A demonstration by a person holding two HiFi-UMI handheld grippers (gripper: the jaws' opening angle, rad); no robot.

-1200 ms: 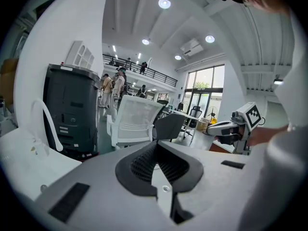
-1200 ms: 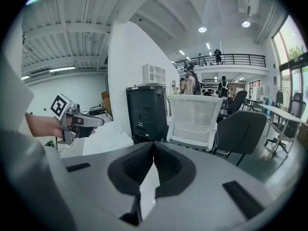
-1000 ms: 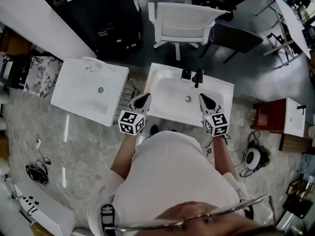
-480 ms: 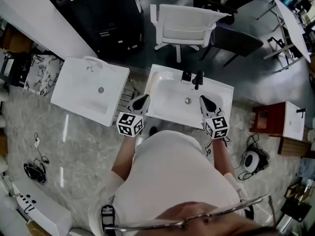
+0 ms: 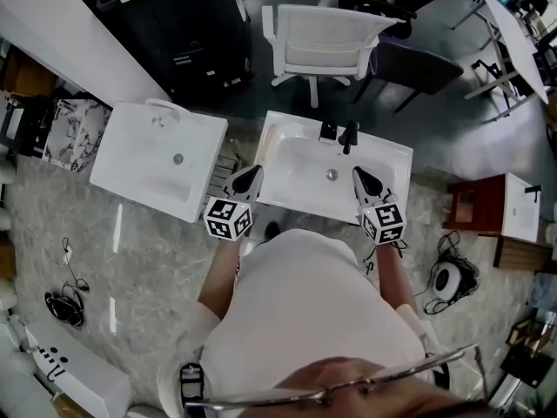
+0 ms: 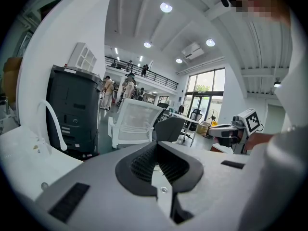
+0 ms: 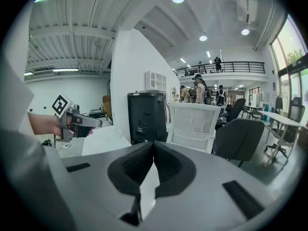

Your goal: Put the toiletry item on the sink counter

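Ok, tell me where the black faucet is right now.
In the head view, the black faucet stands on the far rim of the white sink ahead of the person, just right of a small dark object, with the white chair beyond.

The white sink counter point(image 5: 383, 155) stands on a pale marbled floor point(image 5: 148, 251). At its twelve o'clock edge rises a black faucet point(image 5: 350, 135), with a small black object point(image 5: 329, 131) just beside it at eleven. A second white sink unit point(image 5: 130, 159) sits at nine o'clock, and coiled cables point(image 5: 63, 303) lie on the floor at seven.
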